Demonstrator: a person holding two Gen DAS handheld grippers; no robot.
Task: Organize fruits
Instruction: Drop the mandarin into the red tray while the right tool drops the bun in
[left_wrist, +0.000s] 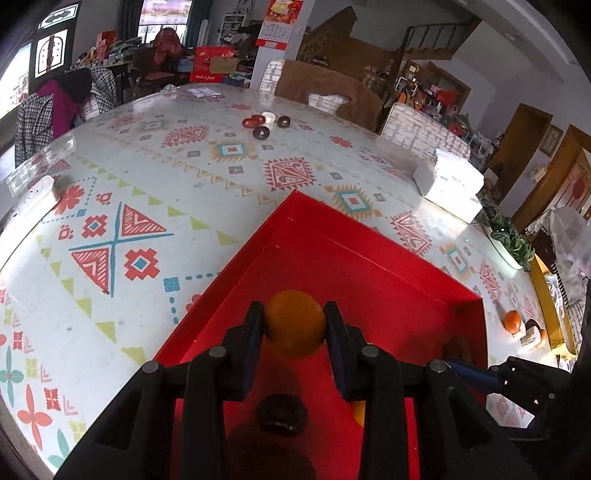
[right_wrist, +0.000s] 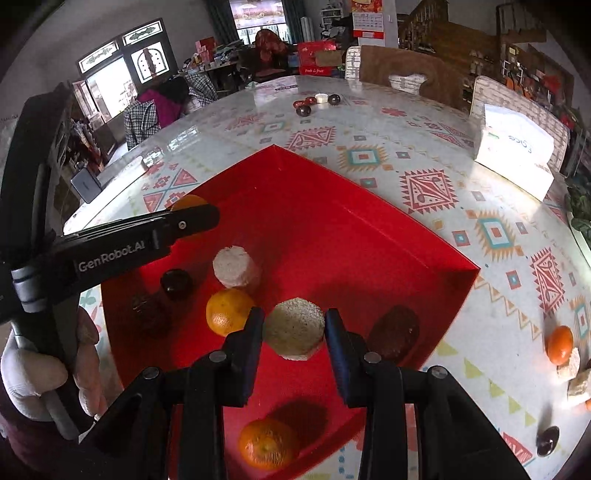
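My left gripper (left_wrist: 294, 325) is shut on an orange (left_wrist: 294, 323) and holds it above the red tray (left_wrist: 369, 254). My right gripper (right_wrist: 294, 328) is shut on a pale round slice (right_wrist: 294, 329) above the same red tray (right_wrist: 332, 218). In the tray lie two oranges (right_wrist: 227, 311) (right_wrist: 266, 447), a white cylinder piece (right_wrist: 236, 266), a dark round fruit (right_wrist: 176, 283) and two brown pieces (right_wrist: 394, 333). The left gripper shows at the left of the right wrist view (right_wrist: 192, 218), with the orange (right_wrist: 188, 202) behind it.
On the patterned table (right_wrist: 424, 155) an orange (right_wrist: 559, 344), pale chunks (right_wrist: 576, 376) and a dark fruit (right_wrist: 547, 439) lie to the right of the tray. Small dark and red items (right_wrist: 314, 101) sit far back. A white box (right_wrist: 515, 151) stands at the right edge.
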